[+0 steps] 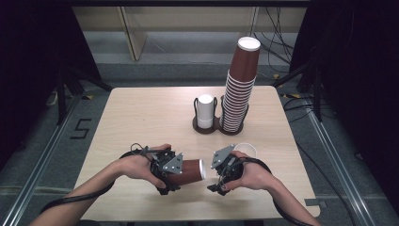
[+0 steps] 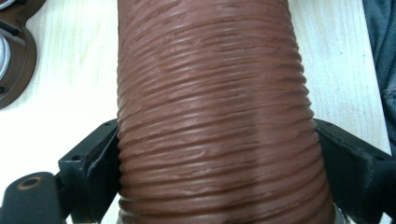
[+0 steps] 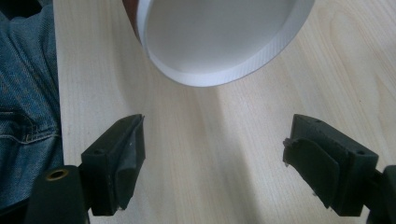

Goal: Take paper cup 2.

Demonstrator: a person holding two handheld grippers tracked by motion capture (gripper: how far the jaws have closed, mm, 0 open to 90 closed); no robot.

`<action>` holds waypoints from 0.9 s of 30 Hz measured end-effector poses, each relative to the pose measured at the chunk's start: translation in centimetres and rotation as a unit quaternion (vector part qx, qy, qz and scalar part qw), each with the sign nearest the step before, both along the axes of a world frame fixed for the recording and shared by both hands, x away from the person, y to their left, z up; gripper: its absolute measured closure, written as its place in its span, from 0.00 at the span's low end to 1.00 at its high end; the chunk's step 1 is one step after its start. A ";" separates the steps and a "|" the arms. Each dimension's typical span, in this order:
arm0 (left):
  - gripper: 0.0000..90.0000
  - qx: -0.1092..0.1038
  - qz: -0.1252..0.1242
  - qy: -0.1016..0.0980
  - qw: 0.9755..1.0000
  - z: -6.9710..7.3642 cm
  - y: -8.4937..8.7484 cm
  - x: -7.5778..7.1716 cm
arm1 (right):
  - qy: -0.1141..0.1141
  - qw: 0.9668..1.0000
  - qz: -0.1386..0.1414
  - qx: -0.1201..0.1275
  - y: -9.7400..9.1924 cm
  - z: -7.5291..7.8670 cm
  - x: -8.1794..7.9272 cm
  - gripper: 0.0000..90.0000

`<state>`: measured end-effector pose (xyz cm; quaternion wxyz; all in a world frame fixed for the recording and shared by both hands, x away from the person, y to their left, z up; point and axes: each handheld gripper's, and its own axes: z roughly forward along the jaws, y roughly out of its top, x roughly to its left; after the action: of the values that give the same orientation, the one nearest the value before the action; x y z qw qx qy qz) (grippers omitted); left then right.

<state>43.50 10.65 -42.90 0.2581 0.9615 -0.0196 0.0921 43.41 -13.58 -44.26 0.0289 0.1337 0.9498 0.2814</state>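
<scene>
A brown ribbed paper cup lies on its side above the table's near middle, its white mouth facing right. My left gripper is shut on its body; in the left gripper view the pads press the cup from both sides. My right gripper stands just right of the mouth, open. In the right gripper view the cup's white inside hangs ahead of the right gripper, with only bare table between the jaws.
A second cup stands mouth up behind the right hand. A dark two-ring holder at mid table carries a white cup and a tall leaning stack of brown cups. The person's jeans show past the near table edge.
</scene>
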 end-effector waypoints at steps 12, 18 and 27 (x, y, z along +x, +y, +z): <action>0.12 0.008 -0.019 0.004 1.000 -0.1 -0.7 -0.3 | -0.006 1.000 0.009 0.004 0.4 0.2 0.0 0.21; 0.12 0.013 -0.022 0.005 1.000 -0.2 -1.0 -0.3 | -0.013 1.000 0.023 0.007 1.2 0.7 -0.1 0.19; 0.12 0.021 -0.031 0.007 0.999 -0.3 -1.3 -0.4 | -0.016 0.999 0.041 0.013 1.9 1.1 -0.1 0.18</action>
<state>43.15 9.32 -43.22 0.2411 0.9661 -0.0496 0.0774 43.27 -11.65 -43.14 0.0313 0.0908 0.9502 0.2965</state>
